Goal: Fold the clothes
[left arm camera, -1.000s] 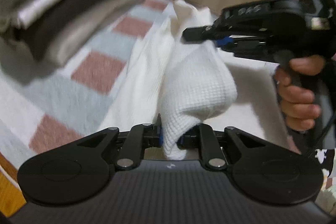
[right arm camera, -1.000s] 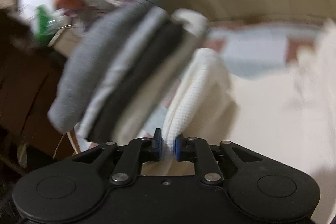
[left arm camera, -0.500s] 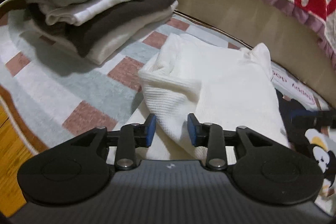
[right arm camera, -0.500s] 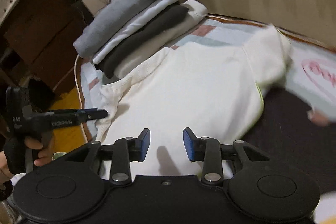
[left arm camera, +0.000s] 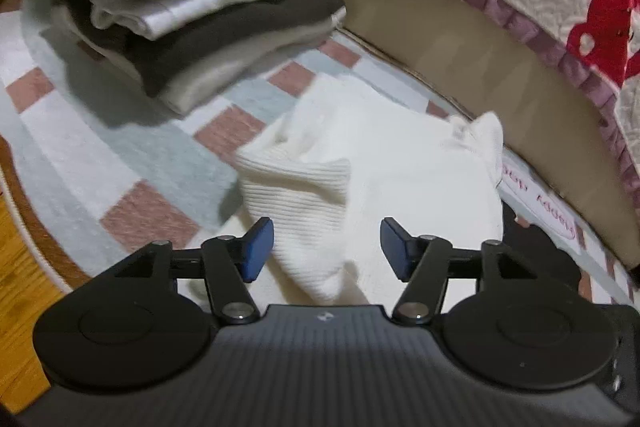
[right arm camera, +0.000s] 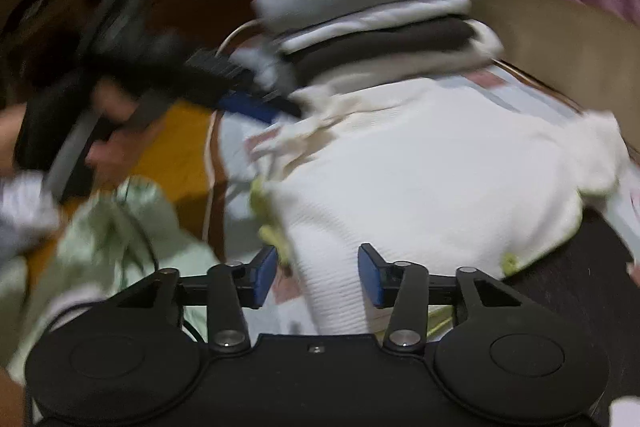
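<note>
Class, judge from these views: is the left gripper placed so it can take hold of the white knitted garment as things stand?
Probably yes. The left gripper is open with a fold of the white knitted garment lying between its fingers, unobstructed.

both jaws released white garment point(left arm camera: 400, 163), apparently flattened

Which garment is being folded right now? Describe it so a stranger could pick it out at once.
Start at the checked rug beside the cardboard wall. A stack of folded clothes sits at its far end; nearer the camera, lying flat by itself, is the white knit garment. Unlike the stacked grey, white and dark pieces, it is spread out, ribbed, and only partly folded, between the open left gripper fingers.
</note>
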{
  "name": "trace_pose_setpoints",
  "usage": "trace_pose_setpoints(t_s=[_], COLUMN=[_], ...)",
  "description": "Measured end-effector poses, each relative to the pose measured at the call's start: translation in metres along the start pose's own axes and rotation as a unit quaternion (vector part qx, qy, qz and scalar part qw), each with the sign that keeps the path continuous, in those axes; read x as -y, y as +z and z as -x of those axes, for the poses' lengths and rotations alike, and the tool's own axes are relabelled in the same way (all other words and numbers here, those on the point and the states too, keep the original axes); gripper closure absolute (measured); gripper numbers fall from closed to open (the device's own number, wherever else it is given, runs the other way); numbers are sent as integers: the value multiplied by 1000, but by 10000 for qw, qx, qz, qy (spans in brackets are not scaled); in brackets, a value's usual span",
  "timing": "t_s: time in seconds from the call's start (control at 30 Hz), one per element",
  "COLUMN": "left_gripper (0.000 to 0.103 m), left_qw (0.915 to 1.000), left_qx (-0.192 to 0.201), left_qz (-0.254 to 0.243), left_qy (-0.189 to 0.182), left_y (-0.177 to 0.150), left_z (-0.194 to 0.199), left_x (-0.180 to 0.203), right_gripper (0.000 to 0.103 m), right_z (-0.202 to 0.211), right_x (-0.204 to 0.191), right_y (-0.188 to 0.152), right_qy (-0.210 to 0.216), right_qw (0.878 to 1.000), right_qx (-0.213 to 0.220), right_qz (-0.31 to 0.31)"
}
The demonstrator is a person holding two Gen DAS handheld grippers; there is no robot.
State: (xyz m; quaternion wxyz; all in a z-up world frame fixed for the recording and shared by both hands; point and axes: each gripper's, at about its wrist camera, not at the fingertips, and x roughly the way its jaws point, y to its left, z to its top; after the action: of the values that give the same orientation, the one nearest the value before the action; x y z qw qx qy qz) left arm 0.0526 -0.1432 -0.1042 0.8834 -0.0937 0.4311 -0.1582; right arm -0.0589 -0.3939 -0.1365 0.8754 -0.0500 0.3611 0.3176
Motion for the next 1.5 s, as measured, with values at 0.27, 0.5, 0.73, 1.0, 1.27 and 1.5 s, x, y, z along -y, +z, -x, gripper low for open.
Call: trace_pose_setpoints(t_s=[0.27, 0.5, 0.73, 1.0, 1.27, 1.5], left_gripper=[63, 94, 89, 78, 79, 76], left_qw=[9946, 9934, 9980, 9731, 9622, 9876], left_qx=[-19, 439, 438, 127, 1009, 86], left_qz=[-606, -929, -146, -1310, -914, -885], left_qy=[839, 514, 426, 1891, 2359, 1294], left_y=[2, 15, 9, -24, -4, -15], left_z=[-28, -2, 4, -18, 22, -17], left_x=[8, 24, 11, 13, 9, 10], right_gripper=[41, 57, 96, 93, 85, 49], right_z=[-37, -43, 9, -27, -9, 14], right_x=[-35, -23, -17, -12, 38, 89], right_y=[-1, -4, 11, -9, -10, -18], right_qy=[-1002, -1348, -1182, -694, 245, 1034], right_qw=[9910, 9876, 9923, 9968, 9938, 9733], right_qx=[-98, 71, 203, -387, -428, -86], right_qz=[887, 800, 303, 120, -996, -2048])
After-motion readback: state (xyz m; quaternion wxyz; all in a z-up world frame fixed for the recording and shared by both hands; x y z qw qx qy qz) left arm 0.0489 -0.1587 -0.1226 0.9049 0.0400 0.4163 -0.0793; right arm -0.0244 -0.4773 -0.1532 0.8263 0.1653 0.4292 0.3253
